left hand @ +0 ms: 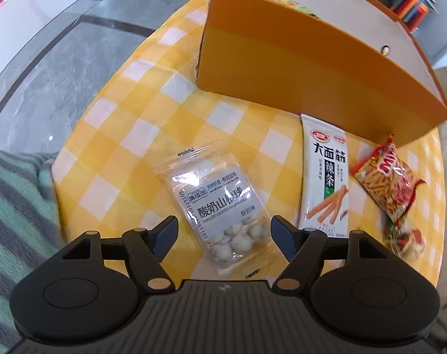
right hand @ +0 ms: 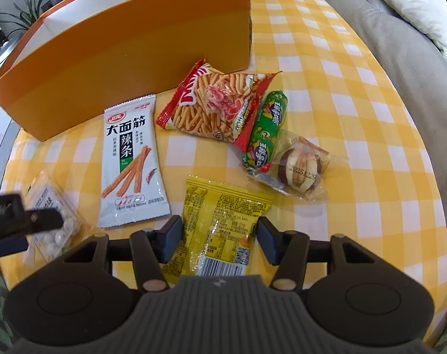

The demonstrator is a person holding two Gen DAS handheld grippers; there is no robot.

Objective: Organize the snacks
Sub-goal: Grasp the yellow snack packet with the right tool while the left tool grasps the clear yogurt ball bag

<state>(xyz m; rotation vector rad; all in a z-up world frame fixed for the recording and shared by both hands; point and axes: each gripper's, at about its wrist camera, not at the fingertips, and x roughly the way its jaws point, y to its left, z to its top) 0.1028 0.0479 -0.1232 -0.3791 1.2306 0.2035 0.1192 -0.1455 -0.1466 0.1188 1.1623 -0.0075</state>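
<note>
My left gripper (left hand: 223, 230) hangs open just above a clear packet of white yoghurt balls (left hand: 217, 203), its pads on either side and not touching. That packet (right hand: 55, 224) lies at the left in the right wrist view, under a left finger (right hand: 31, 221). My right gripper (right hand: 219, 236) is shut on a yellow snack packet (right hand: 223, 215), pads pressing its two edges. On the checked tablecloth (right hand: 356, 147) lie a white spicy-strip packet (right hand: 132, 162), a red bag of stick snacks (right hand: 217, 106), a green sausage (right hand: 266, 129) and a wrapped round pastry (right hand: 301, 168).
A tall orange box (left hand: 297, 67), open at the top with some packets inside, stands behind the snacks; the same box (right hand: 120, 53) shows in the right wrist view. A grey sofa (right hand: 385, 44) runs along the table's right. Striped green cloth (left hand: 11, 206) lies left of the table.
</note>
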